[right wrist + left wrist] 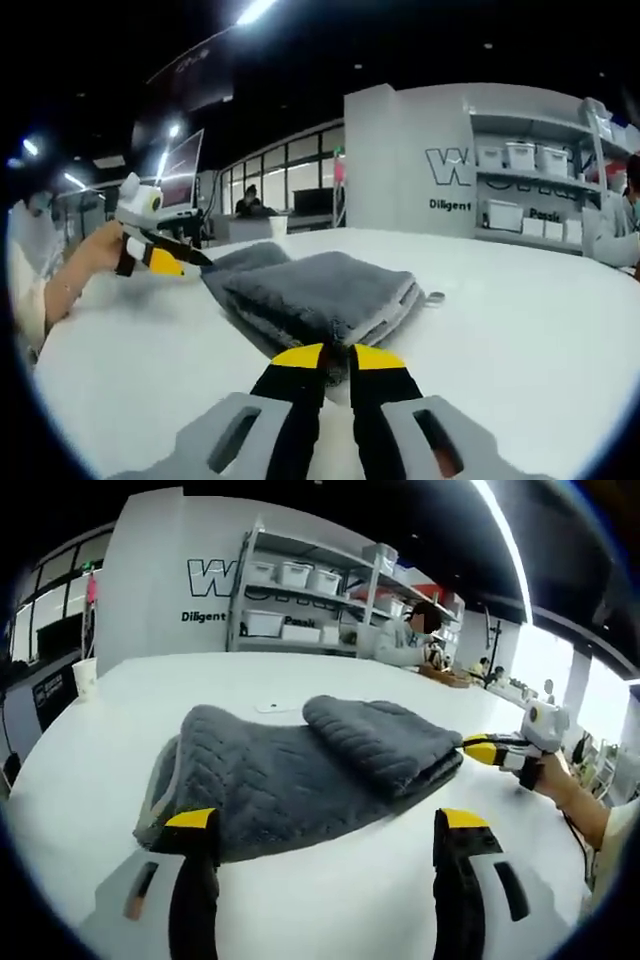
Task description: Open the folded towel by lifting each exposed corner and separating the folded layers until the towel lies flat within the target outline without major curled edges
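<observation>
My left gripper [325, 830] stands wide apart over bare table [80, 810], holding nothing; the towel [300, 770] lies just ahead of its tips, its near folded edge closest to the left jaw. My right gripper [338, 357] has its jaws drawn nearly together, and the near corner of the towel [320, 295] sits right at their tips; I cannot tell whether cloth is pinched between them. In the left gripper view that same right gripper [487, 749] touches the far-right edge of the upper fold. I judge the towel soft, thick and limp, light enough to lift but prone to sag and drag its lower layers. Best hold: a shallow pinch on the top layer's corner only.
</observation>
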Demonstrator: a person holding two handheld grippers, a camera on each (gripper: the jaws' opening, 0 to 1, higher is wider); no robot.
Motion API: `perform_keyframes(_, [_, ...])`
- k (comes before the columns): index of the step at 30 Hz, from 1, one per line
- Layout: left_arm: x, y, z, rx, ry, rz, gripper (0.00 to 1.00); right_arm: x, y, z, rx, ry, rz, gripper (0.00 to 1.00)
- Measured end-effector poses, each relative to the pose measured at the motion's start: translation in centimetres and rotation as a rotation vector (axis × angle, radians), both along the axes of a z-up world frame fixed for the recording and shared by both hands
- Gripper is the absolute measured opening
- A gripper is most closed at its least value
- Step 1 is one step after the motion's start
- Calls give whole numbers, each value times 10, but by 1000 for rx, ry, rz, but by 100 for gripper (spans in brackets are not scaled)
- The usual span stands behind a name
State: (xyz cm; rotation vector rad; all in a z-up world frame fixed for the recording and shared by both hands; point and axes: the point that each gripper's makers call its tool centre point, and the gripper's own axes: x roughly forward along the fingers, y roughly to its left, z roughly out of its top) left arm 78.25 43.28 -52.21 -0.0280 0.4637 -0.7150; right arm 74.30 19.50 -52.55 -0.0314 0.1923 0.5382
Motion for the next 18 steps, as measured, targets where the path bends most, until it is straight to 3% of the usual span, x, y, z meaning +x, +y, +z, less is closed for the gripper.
perform_keyframes(4, [0,1,0,4,-2,2,87,3,-3,-1,-26,-12,-19,0])
perform_keyframes(11, [0,0,0,4,1,1,86,8,-8,0,-9,-23,-45,0])
perform_keyframes(18, [0,2,0,9,1,5,86,7,-10,11,-46,-88,-58,0])
